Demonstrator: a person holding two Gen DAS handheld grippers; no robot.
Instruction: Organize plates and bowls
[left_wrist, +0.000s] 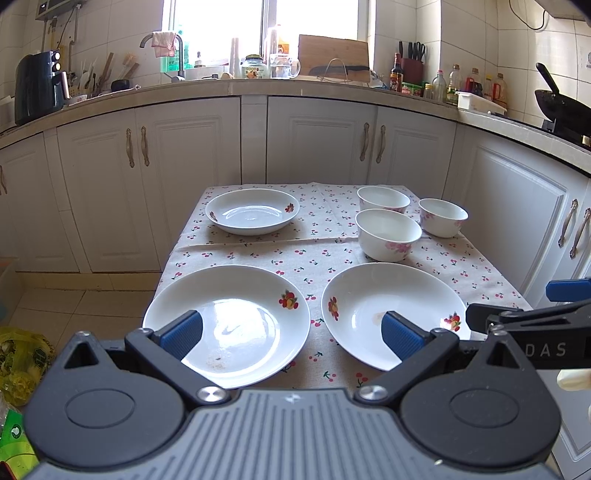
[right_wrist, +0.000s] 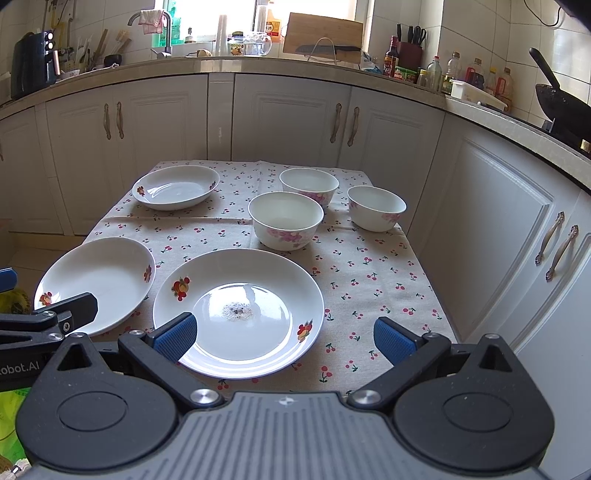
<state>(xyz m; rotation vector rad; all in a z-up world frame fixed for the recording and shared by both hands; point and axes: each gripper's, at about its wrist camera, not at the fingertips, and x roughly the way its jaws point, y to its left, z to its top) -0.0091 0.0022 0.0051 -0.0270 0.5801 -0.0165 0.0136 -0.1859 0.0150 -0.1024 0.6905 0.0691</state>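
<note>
Three white fruit-printed plates lie on a cherry-print tablecloth: a near left plate (left_wrist: 229, 325) (right_wrist: 96, 280), a near right plate (left_wrist: 391, 310) (right_wrist: 240, 306) with a small smear in its middle, and a far left plate (left_wrist: 252, 210) (right_wrist: 176, 186). Three white bowls with pink flowers stand at the far right: the nearest bowl (left_wrist: 388, 233) (right_wrist: 285, 219), a back bowl (left_wrist: 383, 199) (right_wrist: 308, 184) and a right bowl (left_wrist: 442, 216) (right_wrist: 376, 206). My left gripper (left_wrist: 291, 330) hangs open over the gap between the near plates. My right gripper (right_wrist: 284, 338) is open above the near right plate's front edge.
The small table (right_wrist: 369, 266) stands in a kitchen, with white cabinets (left_wrist: 184, 177) behind and to the right. The counter holds bottles, a knife block and a black wok (left_wrist: 561, 107). A yellow bag (left_wrist: 22, 358) lies on the floor at left.
</note>
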